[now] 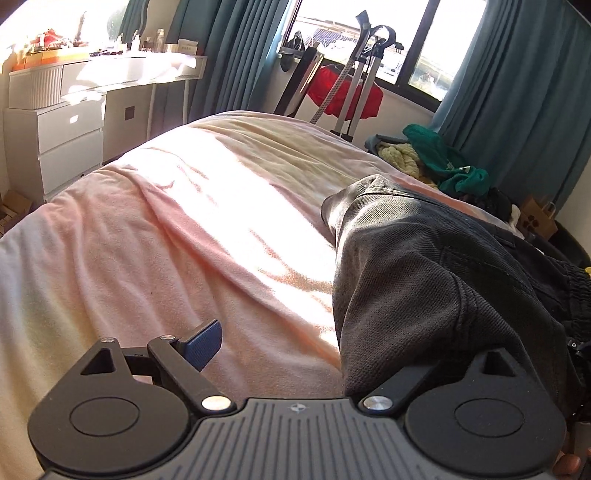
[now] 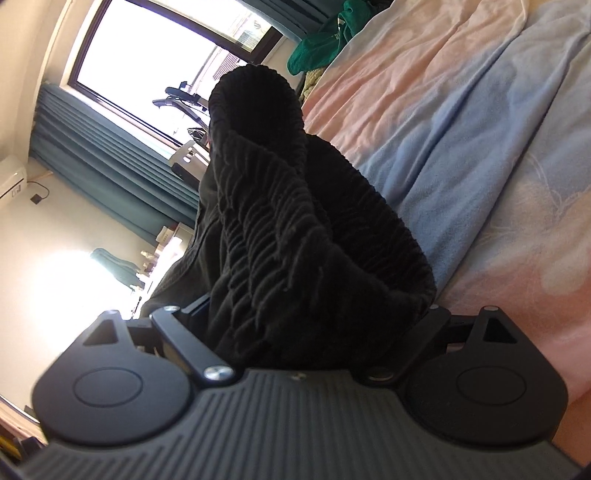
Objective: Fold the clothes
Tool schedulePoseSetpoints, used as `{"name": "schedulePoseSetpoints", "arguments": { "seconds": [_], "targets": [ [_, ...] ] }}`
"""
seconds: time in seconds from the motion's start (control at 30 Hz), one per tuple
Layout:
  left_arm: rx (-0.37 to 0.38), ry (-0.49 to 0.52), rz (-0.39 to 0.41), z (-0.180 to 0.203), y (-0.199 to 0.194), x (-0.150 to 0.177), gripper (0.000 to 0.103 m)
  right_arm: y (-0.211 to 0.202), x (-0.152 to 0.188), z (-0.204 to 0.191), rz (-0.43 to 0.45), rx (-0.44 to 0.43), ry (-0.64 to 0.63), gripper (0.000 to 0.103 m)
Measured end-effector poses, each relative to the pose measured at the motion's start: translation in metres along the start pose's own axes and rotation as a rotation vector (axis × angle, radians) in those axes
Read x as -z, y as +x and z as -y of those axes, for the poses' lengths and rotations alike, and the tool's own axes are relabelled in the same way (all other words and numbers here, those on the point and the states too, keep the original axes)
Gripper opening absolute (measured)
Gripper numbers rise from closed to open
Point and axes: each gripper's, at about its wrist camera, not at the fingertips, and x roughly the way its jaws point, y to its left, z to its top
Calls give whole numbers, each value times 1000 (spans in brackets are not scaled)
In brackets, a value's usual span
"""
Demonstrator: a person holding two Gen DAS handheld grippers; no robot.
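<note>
The dark trousers (image 1: 424, 280) lie on the bed (image 1: 166, 221), on its pink-and-blue blanket. Your left gripper (image 1: 332, 343) has its fingers (image 1: 203, 343) spread wide; one trouser leg drapes over the right-hand finger, unclamped. Your right gripper (image 2: 295, 317) is released too, and the ribbed elastic waistband (image 2: 295, 221) bunches loosely between its fingers. Beyond the trousers, green clothing (image 1: 443, 162) is piled at the bed's far edge.

White drawer unit (image 1: 55, 140) stands far left. Teal curtains (image 1: 236, 55) frame the far window (image 1: 328, 22). Red fabric (image 1: 343, 92) hangs on a metal stand (image 1: 364, 74) beneath the window.
</note>
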Motion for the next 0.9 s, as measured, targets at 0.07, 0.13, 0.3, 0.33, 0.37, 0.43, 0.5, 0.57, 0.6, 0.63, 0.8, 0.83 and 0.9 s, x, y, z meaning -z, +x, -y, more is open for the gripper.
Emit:
{"name": "schedulePoseSetpoints", "arguments": {
  "seconds": [0.07,0.13,0.3,0.33,0.37,0.43,0.5,0.57,0.6,0.63,0.8,0.83,0.9],
  "targets": [
    [-7,10,9,-1,3,-3,93,2,-1,1,-4,-17,8,93],
    [-7,8,10,-2,4,-4,93,5,-2,2,-7,-31,18,94],
    [-20,-66,-9,-15,10,-3,93,3,-6,-10,-16,-119,66,95],
    [-25,-94,-15,-20,11,-3,93,-1,-7,-17,-11,-152,61,95],
    [-28,-122,-24,-26,13,-3,93,-6,-8,-24,-9,-185,51,96],
    [-29,-170,-41,-36,17,-4,93,-8,-10,-29,-13,-224,42,95],
    [-26,-194,-51,-42,20,-5,93,-5,-9,-28,-29,-198,19,95],
    [-41,-165,-43,-39,20,-5,95,1,-8,-21,-53,-107,4,95],
    [-51,-145,-36,-36,19,-6,96,5,-7,-18,-67,-68,-9,95],
    [-54,-136,-30,-34,18,-5,97,8,-7,-14,-75,-36,-16,97],
    [-60,-122,-20,-31,16,-5,97,16,-5,-6,-77,-1,1,103],
    [-59,-121,-19,-32,16,-5,97,19,-6,-8,-85,2,-13,103],
    [-60,-119,-17,-31,16,-4,98,21,-11,-10,-102,1,-37,103]
  ]
}}
